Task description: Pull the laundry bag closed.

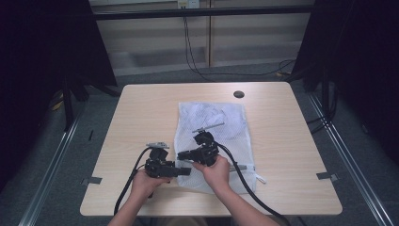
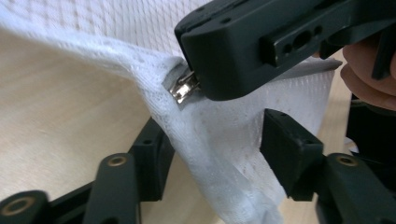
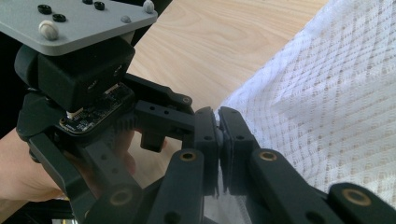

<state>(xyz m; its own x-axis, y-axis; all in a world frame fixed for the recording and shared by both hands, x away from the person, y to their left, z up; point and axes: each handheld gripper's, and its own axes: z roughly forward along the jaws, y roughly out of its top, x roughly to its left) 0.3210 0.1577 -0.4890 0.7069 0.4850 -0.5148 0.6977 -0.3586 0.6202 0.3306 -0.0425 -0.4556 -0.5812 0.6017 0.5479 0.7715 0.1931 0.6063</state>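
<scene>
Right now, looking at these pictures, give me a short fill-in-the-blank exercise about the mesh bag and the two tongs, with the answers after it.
1. The white mesh bag lies on a ____ table.
2. The right tongs are ____ on the bag's edge.
3. In the left gripper view, the bag's corner hangs between the jaws of the left tongs, which stand ____.
4. The small shiny part at the bag's corner is made of ____.

Missing words: wooden; shut; open; metal

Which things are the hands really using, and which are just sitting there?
In use: white mesh bag; its metal zipper pull; left gripper; right gripper.

Just there: table; dark round cap; wall cables.
</scene>
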